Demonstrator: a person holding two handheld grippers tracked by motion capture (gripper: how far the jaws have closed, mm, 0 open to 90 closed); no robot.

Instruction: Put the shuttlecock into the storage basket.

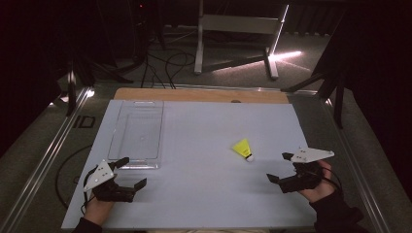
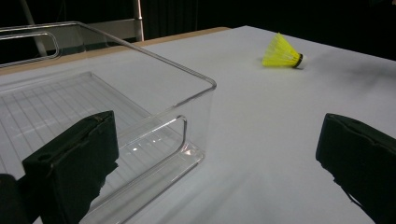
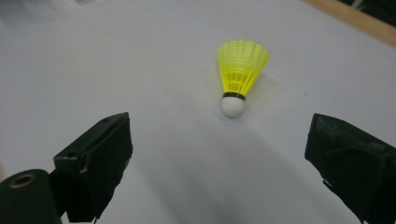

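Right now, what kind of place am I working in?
Probably a lab or recording workspace, not a home: a white work board on a bench, cables trailing over the dark floor behind, and a metal equipment stand. On the board lie a shuttlecock and a clear bin.

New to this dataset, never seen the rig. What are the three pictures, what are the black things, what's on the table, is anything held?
No robot arm here: a person holds a hand-operated two-jaw gripper in each hand. The high view looks down on the table from above the person's side; the left gripper is at its left, the right gripper at its right. The other two pictures come from cameras riding on each gripper, so the black blocks at their bottom edges are that gripper's own jaws.

On the table lie a clear plastic box, empty, near the left gripper, and a yellow shuttlecock on its side, in front of the right gripper.

Nothing is held: both grippers are open, jaws wide apart, touching neither thing.
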